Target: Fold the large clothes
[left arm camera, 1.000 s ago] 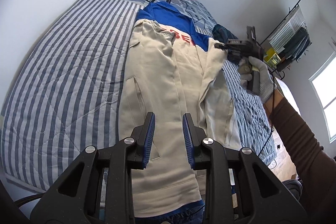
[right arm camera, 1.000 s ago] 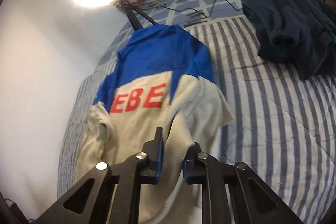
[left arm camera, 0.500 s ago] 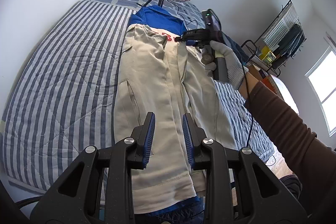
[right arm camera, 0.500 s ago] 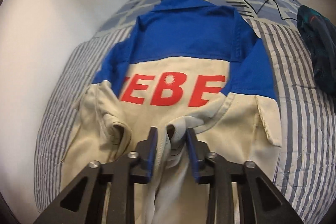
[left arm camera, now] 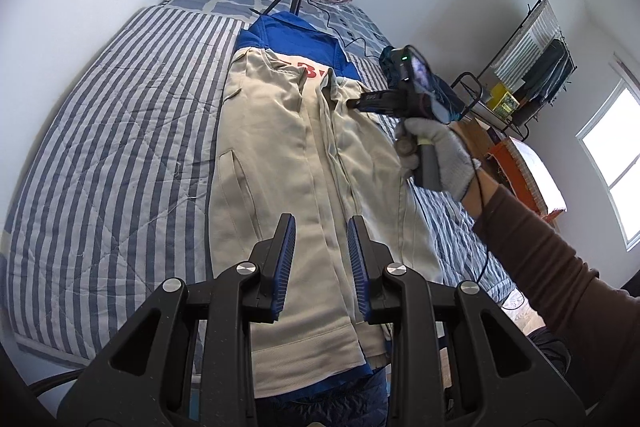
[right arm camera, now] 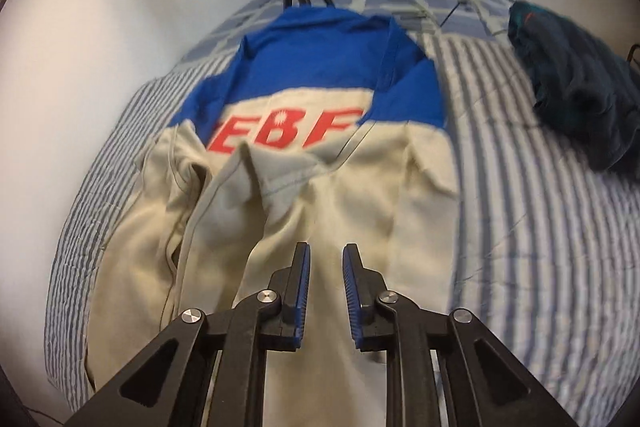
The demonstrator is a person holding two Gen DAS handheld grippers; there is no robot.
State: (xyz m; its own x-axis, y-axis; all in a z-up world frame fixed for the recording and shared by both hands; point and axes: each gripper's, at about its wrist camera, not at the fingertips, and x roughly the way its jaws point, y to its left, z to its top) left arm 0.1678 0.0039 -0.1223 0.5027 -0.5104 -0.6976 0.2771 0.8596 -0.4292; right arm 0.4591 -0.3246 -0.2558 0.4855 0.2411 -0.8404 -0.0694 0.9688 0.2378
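My left gripper (left arm camera: 321,259) and right gripper (right arm camera: 325,279), both parted & empty, hover over cream-blue jacket (left arm camera: 288,163) w/ sleeves folded inward on striped bed (left arm camera: 120,131).

Your left hand-held gripper (left arm camera: 321,247) hangs with its jaws parted, nothing between them. Your right hand-held gripper (right arm camera: 325,269) is parted and empty too. Your gloved right hand (left arm camera: 434,157) grips its handle, arm in a brown sleeve reaching forward.
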